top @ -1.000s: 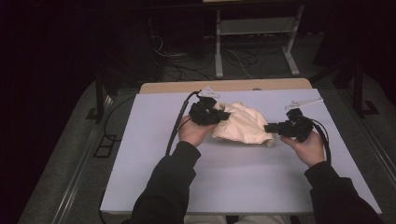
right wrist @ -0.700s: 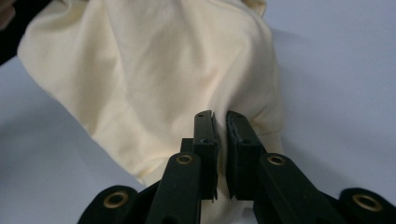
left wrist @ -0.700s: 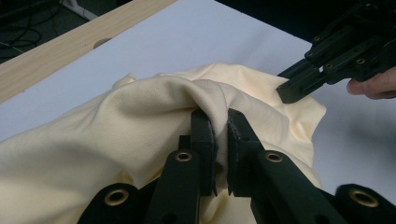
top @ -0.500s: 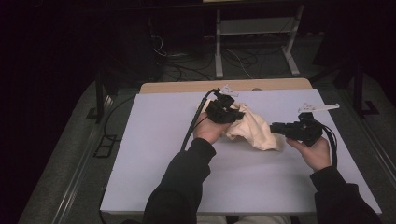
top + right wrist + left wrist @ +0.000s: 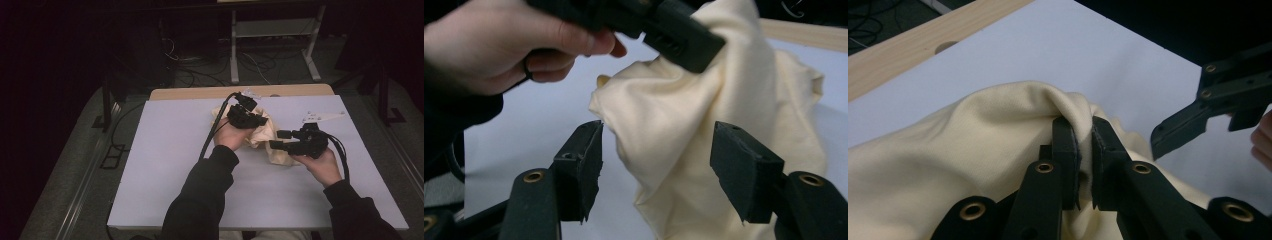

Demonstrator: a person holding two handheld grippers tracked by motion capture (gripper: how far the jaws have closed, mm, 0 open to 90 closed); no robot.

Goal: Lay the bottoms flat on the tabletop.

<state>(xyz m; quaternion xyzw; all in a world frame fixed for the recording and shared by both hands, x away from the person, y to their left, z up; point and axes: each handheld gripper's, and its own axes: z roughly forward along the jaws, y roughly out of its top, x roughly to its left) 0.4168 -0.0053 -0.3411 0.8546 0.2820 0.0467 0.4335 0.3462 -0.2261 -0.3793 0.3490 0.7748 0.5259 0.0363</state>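
The table (image 5: 165, 165) lies bare on the person's left and along the near edge, giving wide room for a hand there. In the middle, the bunched cream cloth (image 5: 265, 134) fills the gap between the left gripper (image 5: 257, 120) and the right gripper (image 5: 276, 139). At the far right a small white bracket (image 5: 325, 116) lies near the back edge.

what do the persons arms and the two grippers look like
Both forearms wear dark sleeves. Each hand holds a black gripper: left gripper, right gripper. The blocky black fingers have brass-coloured rivets. A black cable trails from the left one.
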